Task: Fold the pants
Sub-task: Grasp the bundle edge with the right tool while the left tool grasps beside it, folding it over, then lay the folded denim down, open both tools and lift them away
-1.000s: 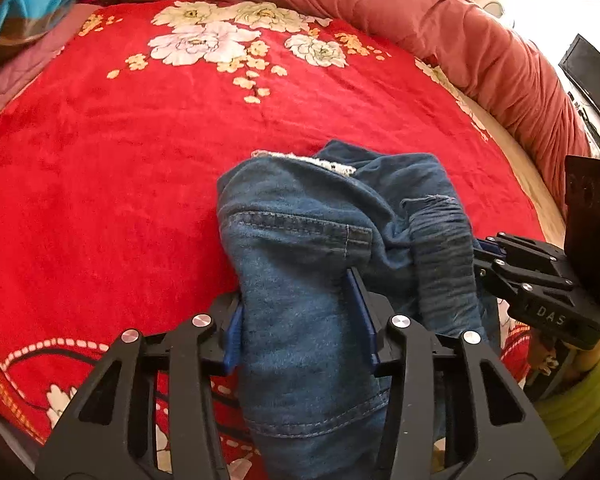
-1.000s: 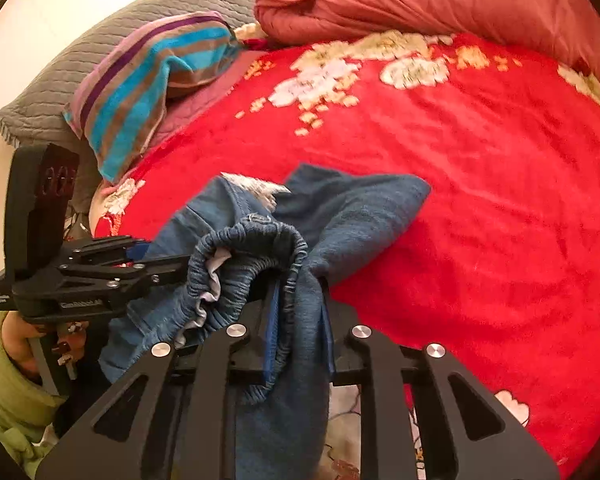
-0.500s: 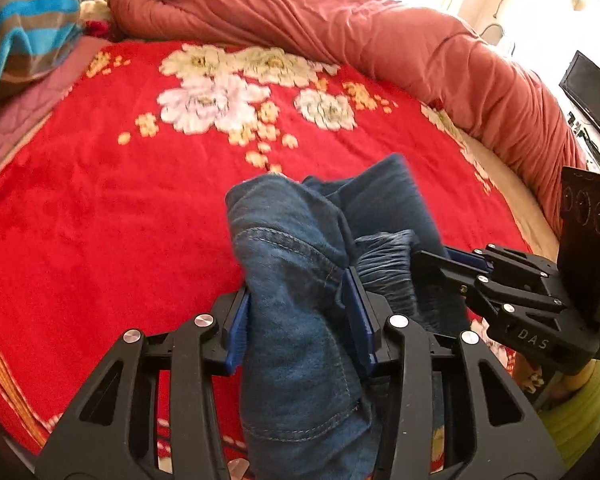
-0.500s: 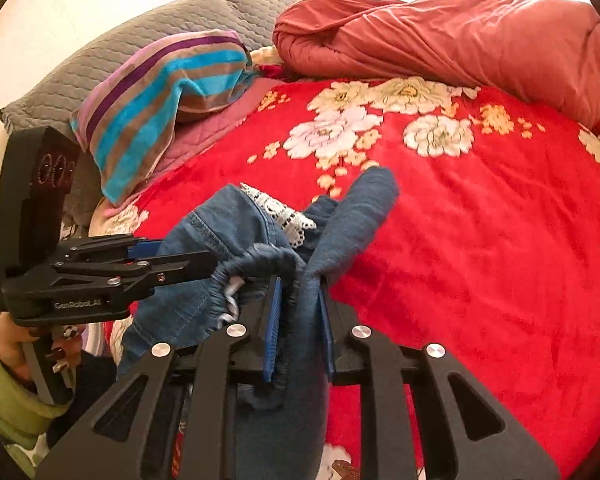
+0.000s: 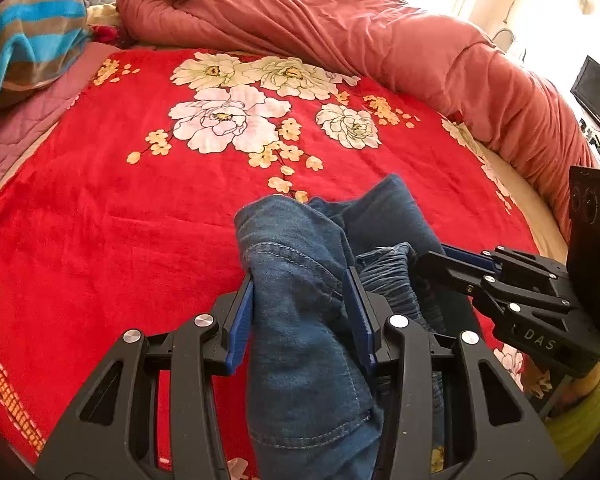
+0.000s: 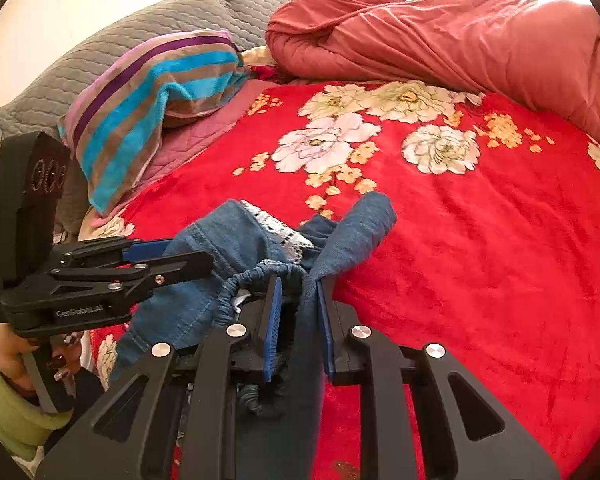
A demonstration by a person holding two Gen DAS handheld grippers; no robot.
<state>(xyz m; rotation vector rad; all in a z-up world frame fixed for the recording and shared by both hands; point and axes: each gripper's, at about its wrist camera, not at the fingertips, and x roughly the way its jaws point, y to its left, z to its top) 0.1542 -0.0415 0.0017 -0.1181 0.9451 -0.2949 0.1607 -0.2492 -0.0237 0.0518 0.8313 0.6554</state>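
The blue denim pants (image 5: 300,272) hang bunched between both grippers above the red floral blanket (image 5: 120,200). My left gripper (image 5: 302,286) is shut on a thick fold of denim near a stitched seam. In the left wrist view the right gripper (image 5: 452,258) comes in from the right beside the gathered elastic waistband (image 5: 388,276). My right gripper (image 6: 298,292) is shut on a thin twisted strip of the pants (image 6: 352,232), next to the waistband (image 6: 260,276). White lace trim (image 6: 280,228) shows on the fabric. The left gripper (image 6: 180,254) reaches in from the left.
A rolled pink-red quilt (image 5: 340,28) lies along the far and right side of the bed. A striped towel (image 6: 148,100) and a grey quilted pillow (image 6: 140,40) sit at the head. A dark screen (image 5: 596,92) stands off the bed at right. A green sleeve (image 6: 4,392) holds the left gripper.
Both grippers have lifted and drawn back with the pants. The denim has bunched up tighter and covers less blanket; more of the flowers and quilt now show.
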